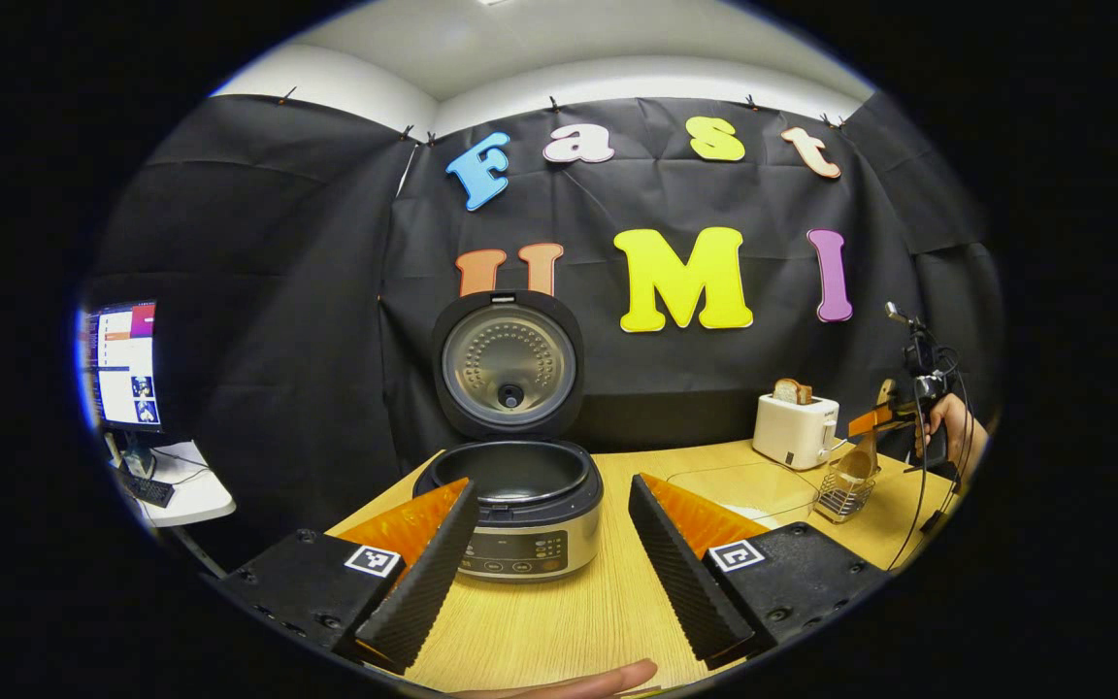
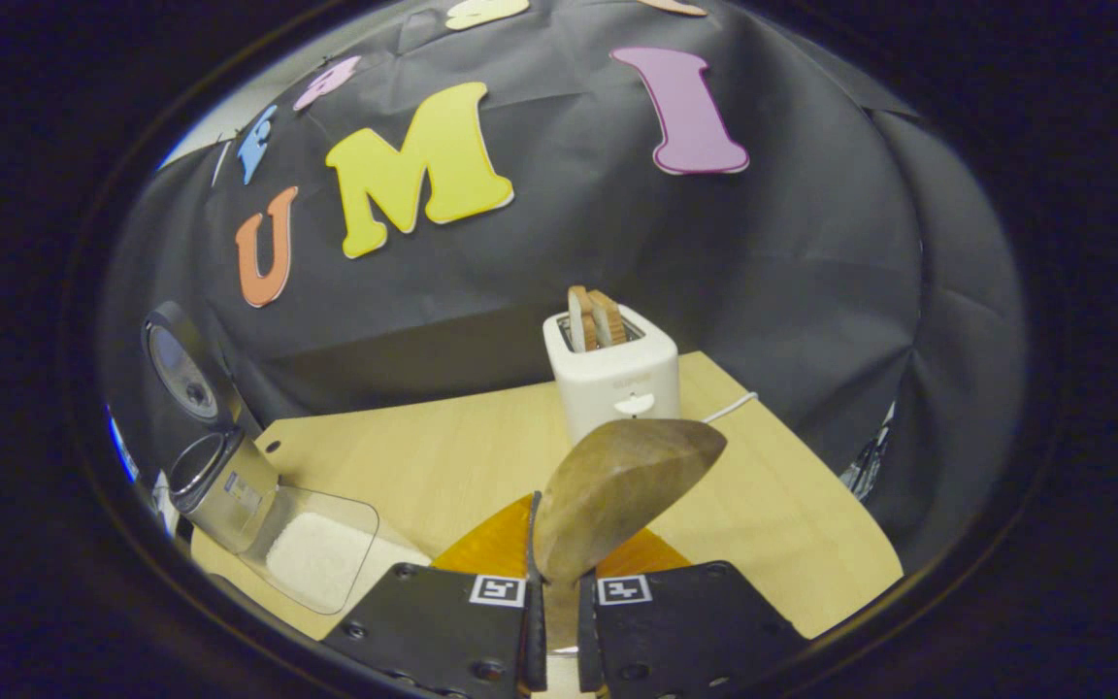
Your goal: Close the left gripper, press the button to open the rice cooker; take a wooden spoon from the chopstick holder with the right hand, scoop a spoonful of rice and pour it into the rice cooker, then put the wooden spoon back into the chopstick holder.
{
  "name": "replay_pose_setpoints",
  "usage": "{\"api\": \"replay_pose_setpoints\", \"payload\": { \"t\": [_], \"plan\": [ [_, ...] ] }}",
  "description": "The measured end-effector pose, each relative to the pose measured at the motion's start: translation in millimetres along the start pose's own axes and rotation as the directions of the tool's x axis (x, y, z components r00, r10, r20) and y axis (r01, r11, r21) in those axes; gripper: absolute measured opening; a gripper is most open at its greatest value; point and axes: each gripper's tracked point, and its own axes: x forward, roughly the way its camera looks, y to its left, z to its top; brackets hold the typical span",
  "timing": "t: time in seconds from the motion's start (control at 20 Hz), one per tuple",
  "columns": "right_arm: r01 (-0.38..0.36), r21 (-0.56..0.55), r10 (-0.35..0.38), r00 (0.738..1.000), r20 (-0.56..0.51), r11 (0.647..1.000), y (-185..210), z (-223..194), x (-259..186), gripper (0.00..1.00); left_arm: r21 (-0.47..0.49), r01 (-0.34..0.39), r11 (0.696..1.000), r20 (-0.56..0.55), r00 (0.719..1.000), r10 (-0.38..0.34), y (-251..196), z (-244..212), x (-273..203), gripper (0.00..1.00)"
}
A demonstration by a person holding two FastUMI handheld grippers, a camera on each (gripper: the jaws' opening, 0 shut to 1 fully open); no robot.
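Right gripper view: right tool (image 2: 559, 592) pinches wooden spoon (image 2: 617, 490), bowl up ahead, ready for scooping; rice tray (image 2: 321, 553) lies left of it. Left tool (image 1: 549, 553) spread, rice cooker (image 1: 515, 510) open just ahead.

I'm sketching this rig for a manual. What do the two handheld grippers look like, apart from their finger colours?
The left gripper has wedge-shaped fingers with ribbed inner faces on black bolted blocks, each bearing a square black-and-white marker. The right gripper has matching black blocks and markers; in the left gripper view, black cables hang from it.
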Motion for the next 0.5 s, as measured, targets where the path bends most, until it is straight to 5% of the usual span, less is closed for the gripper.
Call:
{"api": "replay_pose_setpoints", "payload": {
  "t": [0.2,0.5],
  "plan": [
    [0.061,-0.075,-0.053,0.993,0.106,0.995,11,33,-28,0.12,-0.008,-0.016,1.000,0.003,1.000,0.016,9,2,-3,0.99],
    [0.054,-0.181,-0.027,0.988,0.150,0.982,68,53,-57,0.07,-0.030,-0.017,0.999,0.007,1.000,0.017,17,5,-6,0.99]
  ]
}}
